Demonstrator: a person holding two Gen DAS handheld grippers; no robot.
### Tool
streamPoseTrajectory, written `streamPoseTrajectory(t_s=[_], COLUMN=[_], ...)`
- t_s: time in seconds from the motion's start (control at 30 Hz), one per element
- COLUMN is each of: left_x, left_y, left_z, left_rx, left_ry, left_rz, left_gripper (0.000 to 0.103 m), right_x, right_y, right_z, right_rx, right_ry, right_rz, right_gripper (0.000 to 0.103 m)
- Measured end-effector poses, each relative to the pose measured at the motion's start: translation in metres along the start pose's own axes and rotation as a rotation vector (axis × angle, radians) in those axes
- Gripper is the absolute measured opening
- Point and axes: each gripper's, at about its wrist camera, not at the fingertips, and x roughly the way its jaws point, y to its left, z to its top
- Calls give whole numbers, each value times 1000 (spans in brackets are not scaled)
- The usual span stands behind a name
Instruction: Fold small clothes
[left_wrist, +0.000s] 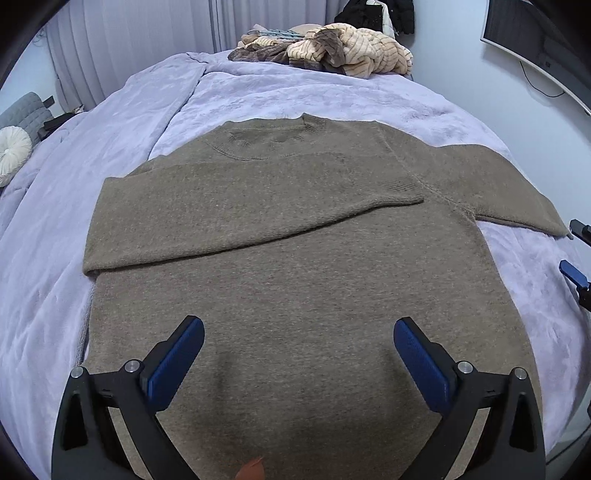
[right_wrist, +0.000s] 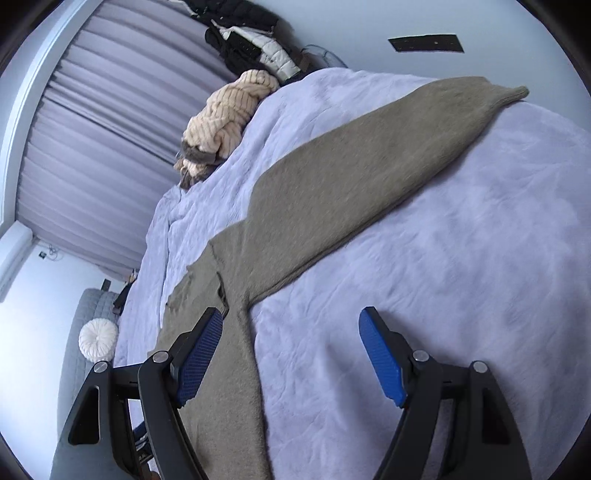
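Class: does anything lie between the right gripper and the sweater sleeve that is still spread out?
Nothing visible does. The right gripper is open above the sweater's edge, and only bare blanket lies beside the spread sleeve.

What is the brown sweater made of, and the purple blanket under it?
The sweater looks like knitted wool or a wool blend: matte, slightly fuzzy, with ribbed knit at the collar and cuff. The blanket seems to be soft plush fleece: its short pile shows a faint sheen and crushed, mottled patches. The exact fibers can't be told from looks.
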Motion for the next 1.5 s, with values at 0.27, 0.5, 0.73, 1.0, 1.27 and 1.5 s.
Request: streamPoseTrajectory(t_s=[0.27,0.5,0.73,1.0,1.27,1.5], left_x=[21,18,20,33,44,56], left_y=[-21,-47,-48,-4,77,146], left_z=[14,55,87,99,84,61], left_rx=[-12,-12,-45,-123,-234,-347], left_ry=[51,-9,-60,-78,-77,-52], left_rz=[-10,-29,-37,3,57,51], left_gripper=[103,103,103,103,103,103], right_x=[-11,13,26,37,130,252], right_y=[-64,-89,-99,-2,176,248], right_z=[55,94,107,118,49,-78], right_rx=[204,325,404,59,-405,-622], right_ry=[-121,-163,-154,-104,135,470], right_rz=[-28,70,112,219,277,183], right_gripper=[79,79,6,6,6,8])
